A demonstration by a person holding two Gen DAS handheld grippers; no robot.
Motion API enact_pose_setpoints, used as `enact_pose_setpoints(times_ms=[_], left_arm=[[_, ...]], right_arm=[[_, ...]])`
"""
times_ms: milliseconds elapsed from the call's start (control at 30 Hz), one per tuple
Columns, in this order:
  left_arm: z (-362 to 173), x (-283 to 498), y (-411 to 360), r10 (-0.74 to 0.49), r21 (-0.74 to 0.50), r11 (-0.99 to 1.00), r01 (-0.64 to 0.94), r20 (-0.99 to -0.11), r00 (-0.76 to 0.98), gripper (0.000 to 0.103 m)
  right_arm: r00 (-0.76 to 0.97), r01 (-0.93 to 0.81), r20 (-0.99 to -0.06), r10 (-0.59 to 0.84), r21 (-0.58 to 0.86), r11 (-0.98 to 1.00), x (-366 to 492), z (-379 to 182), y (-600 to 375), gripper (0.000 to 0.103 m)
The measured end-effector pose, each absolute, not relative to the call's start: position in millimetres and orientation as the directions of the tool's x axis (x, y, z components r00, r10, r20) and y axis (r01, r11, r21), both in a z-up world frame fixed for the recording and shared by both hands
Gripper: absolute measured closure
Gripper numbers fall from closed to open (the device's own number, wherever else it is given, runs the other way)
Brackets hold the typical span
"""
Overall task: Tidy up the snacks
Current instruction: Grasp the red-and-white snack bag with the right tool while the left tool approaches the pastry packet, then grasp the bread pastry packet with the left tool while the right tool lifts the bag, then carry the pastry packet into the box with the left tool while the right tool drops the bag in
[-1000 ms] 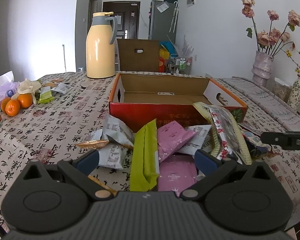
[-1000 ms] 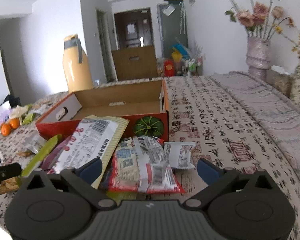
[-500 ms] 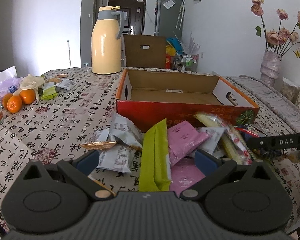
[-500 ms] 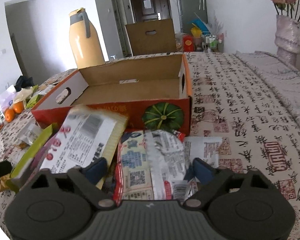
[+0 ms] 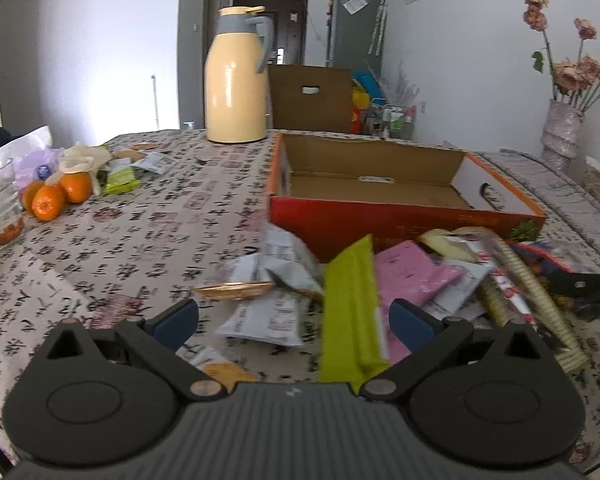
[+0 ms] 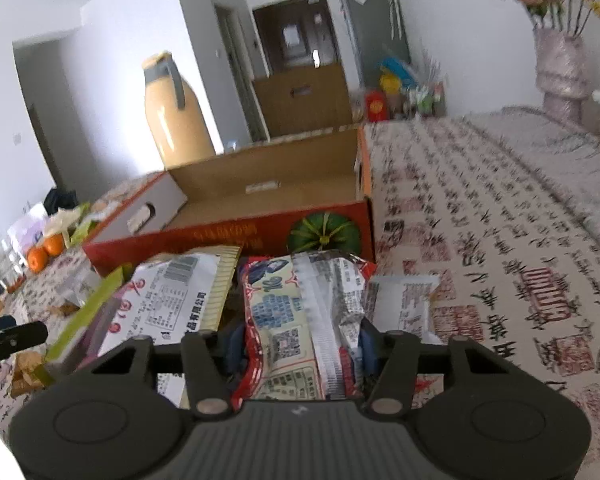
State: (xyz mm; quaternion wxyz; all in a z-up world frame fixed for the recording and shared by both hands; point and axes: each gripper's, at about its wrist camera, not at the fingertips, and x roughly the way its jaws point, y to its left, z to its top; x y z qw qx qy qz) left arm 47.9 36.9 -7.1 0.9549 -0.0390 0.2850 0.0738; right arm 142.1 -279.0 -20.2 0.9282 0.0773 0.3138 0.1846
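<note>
An open cardboard box with a red front wall stands empty on the patterned tablecloth. A pile of snack packets lies in front of it. My left gripper is open over the pile, with a green packet and white packets between its fingers, untouched. A pink packet lies just to the right. My right gripper is closing, and its pads press the sides of a red-and-white snack packet, which crumples. A large white-and-yellow packet lies to its left.
A cream thermos jug stands behind the box. Oranges, a glass and loose wrappers sit at the far left. A vase of dried flowers stands at the right. A small white packet lies right of the red one.
The right jaws have closed from wide open onto the red-and-white packet while the gripper moved forward and down. The left gripper drifted slightly and stayed open.
</note>
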Motion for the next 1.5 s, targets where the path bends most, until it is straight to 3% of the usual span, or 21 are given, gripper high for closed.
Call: enact_pose_setpoints(times_ms=[333, 900, 1100, 1233, 1500], left_arm=[[-17, 56, 75, 0.179, -0.017, 0.972, -0.236, -0.598, 0.781, 0.0], [-41, 44, 81, 0.169, -0.013, 0.97, -0.243, -0.683, 0.711, 0.001], [-42, 39, 78, 0.169, -0.022, 0.968, -0.251, -0.681, 0.712, 0.027], [-39, 35, 77, 0.164, -0.023, 0.97, -0.241, -0.671, 0.723, 0.054], [-34, 26, 74, 0.157, -0.022, 0.974, -0.225, -0.648, 0.745, 0.06]], right_arm=[[0.842, -0.225, -0.441, 0.311, 0.238, 0.945, 106, -12, -287, 0.051], [0.847, -0.192, -0.444, 0.292, 0.257, 0.947, 91, -20, -286, 0.05], [0.847, -0.196, -0.441, 0.297, 0.26, 0.945, 83, -19, -284, 0.05], [0.846, -0.2, -0.44, 0.301, 0.261, 0.944, 78, -18, -283, 0.05], [0.848, -0.209, -0.434, 0.305, 0.255, 0.944, 64, -16, -279, 0.05]])
